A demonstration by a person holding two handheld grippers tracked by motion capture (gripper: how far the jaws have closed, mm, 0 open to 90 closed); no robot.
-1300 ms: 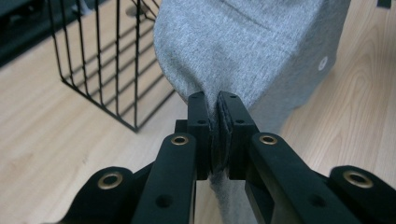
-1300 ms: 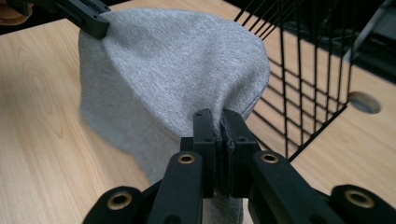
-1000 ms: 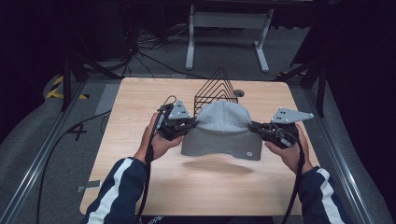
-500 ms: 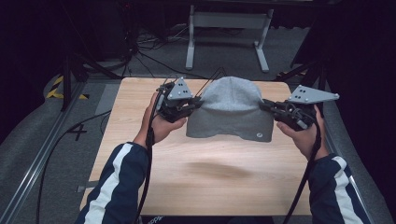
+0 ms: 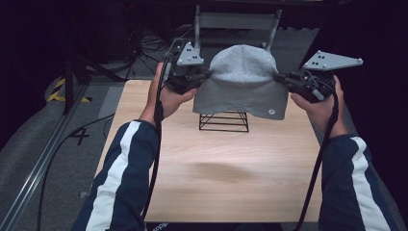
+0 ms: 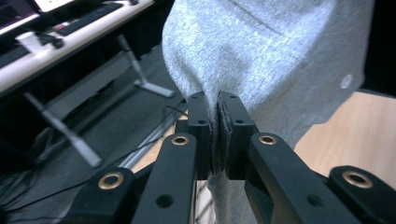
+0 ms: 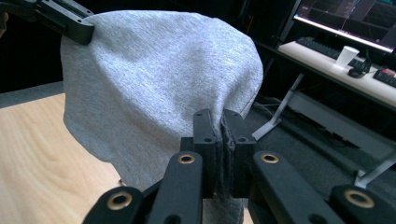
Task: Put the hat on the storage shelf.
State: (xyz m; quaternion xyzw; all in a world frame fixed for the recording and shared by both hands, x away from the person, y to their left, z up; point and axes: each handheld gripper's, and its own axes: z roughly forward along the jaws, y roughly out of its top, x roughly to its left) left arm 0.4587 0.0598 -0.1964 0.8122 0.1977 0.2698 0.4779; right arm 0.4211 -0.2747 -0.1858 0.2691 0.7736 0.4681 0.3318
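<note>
From the high view we see a grey beanie (image 5: 242, 79) held up in the air above the wooden bench (image 5: 216, 168), stretched between our two tools: the left hand-held gripper (image 5: 206, 74) pinches its left edge and the right hand-held gripper (image 5: 280, 77) pinches its right edge. A black wire stand (image 5: 224, 121) sits on the bench directly below the beanie, its top hidden behind the hanging fabric. Our left hand (image 5: 168, 96) and right hand (image 5: 320, 103) grip the tools at either side, dark sleeves with a white stripe coming in from below. In the left gripper view, our jaws are pressed together on a fold of the beanie (image 6: 271, 56), with a small round button visible near its hem. In the right gripper view, our jaws are likewise clamped on the beanie (image 7: 159, 79), and the left hand-held gripper (image 7: 88, 29) shows at the far upper corner, biting the opposite edge above the bench (image 7: 42, 154).
</note>
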